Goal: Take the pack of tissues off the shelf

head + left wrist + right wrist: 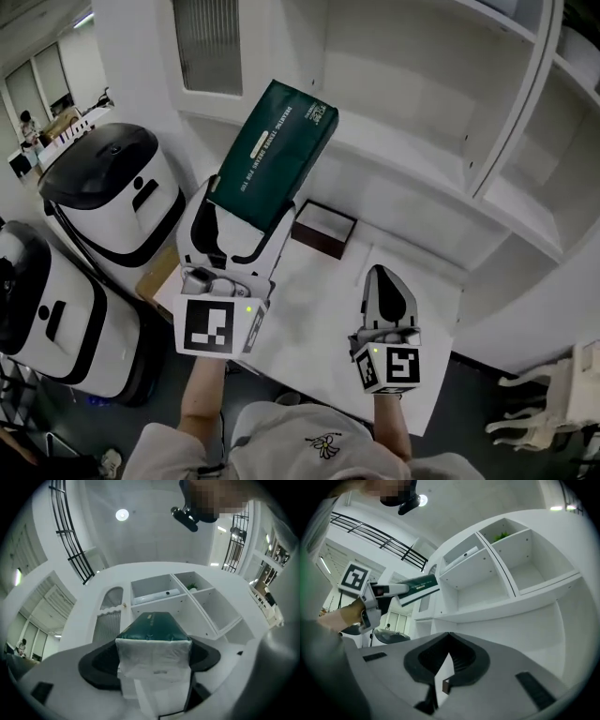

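Between the jaws of the left gripper [242,225]: pack of tissues [277,150], dark green, clamped at its lower end, tilted up and away; its far end hangs in front of the shelf [403,155], resting on no board as far as the right gripper view shows; lift-off looks done, carrying it clear remains. Right gripper [384,281]: jaws together, empty, above the front edge of the worktop [319,300]; small brown box [323,228] near its back edge.

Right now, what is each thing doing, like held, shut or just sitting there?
pack of tissues, held up tilted in the air, clear of the shelf.
left tool, shut on the pack of tissues.
right tool, shut, with nothing in it.
brown box, lying flat on the white counter.
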`<move>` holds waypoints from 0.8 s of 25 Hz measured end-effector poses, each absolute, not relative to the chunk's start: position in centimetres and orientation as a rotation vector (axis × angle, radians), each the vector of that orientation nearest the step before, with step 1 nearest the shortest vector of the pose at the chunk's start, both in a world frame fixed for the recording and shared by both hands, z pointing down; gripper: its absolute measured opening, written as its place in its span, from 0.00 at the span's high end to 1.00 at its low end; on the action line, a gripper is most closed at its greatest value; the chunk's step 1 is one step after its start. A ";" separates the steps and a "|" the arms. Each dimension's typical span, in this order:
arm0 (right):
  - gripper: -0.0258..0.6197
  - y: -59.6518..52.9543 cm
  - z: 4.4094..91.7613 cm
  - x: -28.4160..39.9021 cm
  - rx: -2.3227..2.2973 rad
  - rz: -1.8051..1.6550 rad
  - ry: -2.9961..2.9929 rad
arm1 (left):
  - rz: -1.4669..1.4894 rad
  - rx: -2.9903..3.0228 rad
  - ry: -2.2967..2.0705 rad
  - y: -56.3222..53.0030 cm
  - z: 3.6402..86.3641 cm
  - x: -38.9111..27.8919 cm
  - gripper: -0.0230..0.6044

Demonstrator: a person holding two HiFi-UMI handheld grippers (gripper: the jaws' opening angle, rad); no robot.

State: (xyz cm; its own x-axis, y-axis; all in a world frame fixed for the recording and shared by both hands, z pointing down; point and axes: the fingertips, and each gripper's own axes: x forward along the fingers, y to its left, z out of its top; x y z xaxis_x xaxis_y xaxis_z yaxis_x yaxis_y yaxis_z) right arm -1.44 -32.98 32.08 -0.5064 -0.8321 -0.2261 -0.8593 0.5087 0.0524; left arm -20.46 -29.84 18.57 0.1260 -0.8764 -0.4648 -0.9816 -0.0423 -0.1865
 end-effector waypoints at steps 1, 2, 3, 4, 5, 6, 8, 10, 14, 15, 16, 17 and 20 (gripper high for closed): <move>0.96 -32.8 32.0 -1.6 -1.456 0.255 2.573 | 0.332 -1.945 1.798 -29.1 19.8 -20.6 0.31; 0.96 -32.6 31.8 -1.8 -1.452 0.275 2.573 | 0.343 -1.934 1.817 -28.6 21.1 -20.7 0.31; 0.96 -32.5 31.8 -2.0 -1.447 0.292 2.575 | 0.345 -1.929 1.844 -28.1 22.4 -20.8 0.31; 0.96 -32.3 31.7 -2.2 -1.442 0.304 2.575 | 0.343 -1.931 1.875 -27.7 23.7 -20.9 0.31; 0.96 -32.2 31.7 -2.3 -1.437 0.312 2.573 | 0.345 -1.940 1.904 -27.5 24.9 -21.0 0.31; 0.96 -32.1 31.7 -2.5 -1.435 0.315 2.570 | 0.352 -1.953 1.928 -27.2 26.0 -20.9 0.31; 0.96 -32.0 31.8 -2.7 -1.437 0.315 2.562 | 0.365 -1.980 1.954 -26.9 28.0 -20.7 0.31; 0.96 -31.9 32.2 -2.9 -1.446 0.309 2.556 | 0.381 -1.992 1.944 -26.4 29.3 -20.5 0.31; 0.96 -32.0 33.1 -3.4 -1.463 0.286 2.573 | 0.411 -2.002 1.983 -26.0 31.4 -20.8 0.31; 0.96 -31.9 33.2 -3.6 -1.462 0.290 2.581 | 0.410 -2.008 2.001 -26.1 31.7 -21.0 0.31; 0.96 -31.8 33.3 -3.8 -1.460 0.299 2.587 | 0.410 -2.015 2.013 -26.1 31.9 -21.2 0.31; 0.96 -31.6 33.2 -4.0 -1.458 0.309 2.591 | 0.413 -2.023 2.021 -26.1 32.1 -21.3 0.31; 0.96 -31.4 32.9 -4.1 -1.453 0.324 2.584 | 0.425 -2.035 2.037 -26.1 32.1 -21.8 0.31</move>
State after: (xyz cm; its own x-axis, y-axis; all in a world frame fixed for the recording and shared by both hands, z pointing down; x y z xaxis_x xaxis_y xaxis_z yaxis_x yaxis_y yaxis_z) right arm -4.08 -31.43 32.89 -0.5155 -0.8218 -0.2427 -0.8563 0.5047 0.1097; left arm -21.75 -26.13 32.10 -0.0085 -0.9322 -0.3619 -0.9991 -0.0070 0.0415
